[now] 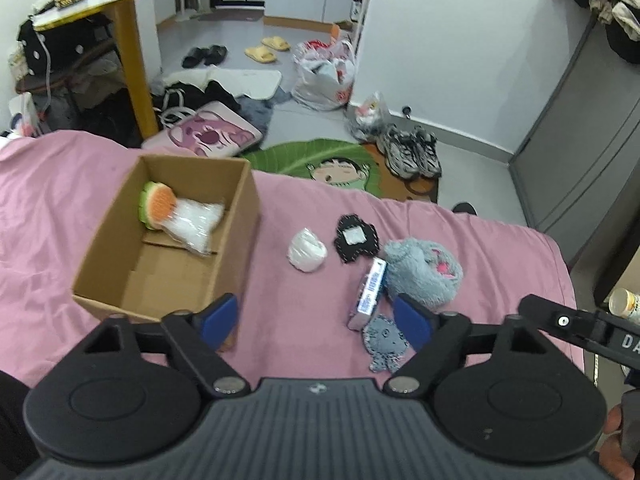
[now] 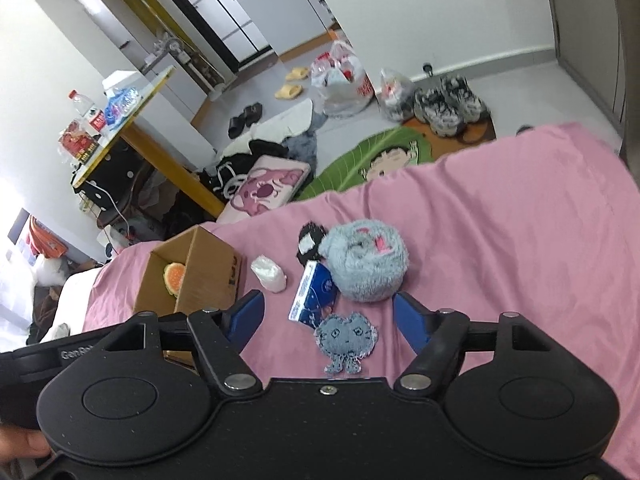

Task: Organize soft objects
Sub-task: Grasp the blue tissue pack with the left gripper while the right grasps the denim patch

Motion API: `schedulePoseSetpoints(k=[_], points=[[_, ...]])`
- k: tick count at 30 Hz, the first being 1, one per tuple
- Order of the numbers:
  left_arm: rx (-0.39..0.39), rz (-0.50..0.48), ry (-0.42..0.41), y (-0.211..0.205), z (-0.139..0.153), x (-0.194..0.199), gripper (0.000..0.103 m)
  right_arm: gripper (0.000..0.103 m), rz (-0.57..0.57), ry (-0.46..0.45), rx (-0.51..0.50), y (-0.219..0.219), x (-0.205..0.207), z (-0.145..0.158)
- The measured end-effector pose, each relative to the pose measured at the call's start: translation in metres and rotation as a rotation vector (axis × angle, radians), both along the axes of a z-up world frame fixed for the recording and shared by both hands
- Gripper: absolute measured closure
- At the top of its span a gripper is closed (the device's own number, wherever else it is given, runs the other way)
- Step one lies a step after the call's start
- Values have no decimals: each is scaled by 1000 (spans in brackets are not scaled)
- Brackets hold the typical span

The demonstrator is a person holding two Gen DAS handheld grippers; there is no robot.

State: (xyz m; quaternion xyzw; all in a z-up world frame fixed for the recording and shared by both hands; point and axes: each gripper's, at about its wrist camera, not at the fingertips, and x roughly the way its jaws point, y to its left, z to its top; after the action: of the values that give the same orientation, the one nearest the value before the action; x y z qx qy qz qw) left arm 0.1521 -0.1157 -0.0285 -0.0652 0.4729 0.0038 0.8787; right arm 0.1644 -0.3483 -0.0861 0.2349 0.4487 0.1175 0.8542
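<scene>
A cardboard box (image 1: 100, 268) stands on the pink bed and holds a burger-shaped plush (image 1: 154, 204) and a clear plastic bag (image 1: 198, 226). To its right lie a white soft bundle (image 1: 306, 256), a black patch (image 1: 356, 238), a blue tissue pack (image 1: 370, 294), a grey furry plush (image 1: 424, 270) and a flat grey doll (image 1: 384, 340). My left gripper (image 1: 316, 320) is open and empty above the bed between the box and the tissue pack. My right gripper (image 2: 328, 318) is open and empty, just above the flat grey doll (image 2: 346, 340), with the tissue pack (image 2: 314, 294) and the furry plush (image 2: 366, 266) ahead.
The bed's far edge drops to a floor with a leaf rug (image 1: 316, 158), sneakers (image 1: 412, 150), plastic bags (image 1: 326, 76), a pink cushion (image 1: 204, 134) and slippers. A yellow-legged table (image 1: 132, 60) stands at the back left, a grey cabinet (image 1: 580, 152) on the right.
</scene>
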Motion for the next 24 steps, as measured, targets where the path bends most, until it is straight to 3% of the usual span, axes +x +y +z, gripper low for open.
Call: schedulePoseSetpoints(k=[6, 10, 19, 24], points=[[-18, -13, 53, -11, -28, 18, 28, 42, 11, 104, 47, 9, 14, -31], [-25, -18, 94, -16, -46, 35, 44, 51, -3, 185, 86, 12, 21, -52], [-75, -39, 163, -27, -79, 69, 57, 53, 16, 277, 77, 13, 33, -86], [-99, -55, 203, -36, -98, 88, 57, 58, 67, 308, 80, 18, 42, -95]])
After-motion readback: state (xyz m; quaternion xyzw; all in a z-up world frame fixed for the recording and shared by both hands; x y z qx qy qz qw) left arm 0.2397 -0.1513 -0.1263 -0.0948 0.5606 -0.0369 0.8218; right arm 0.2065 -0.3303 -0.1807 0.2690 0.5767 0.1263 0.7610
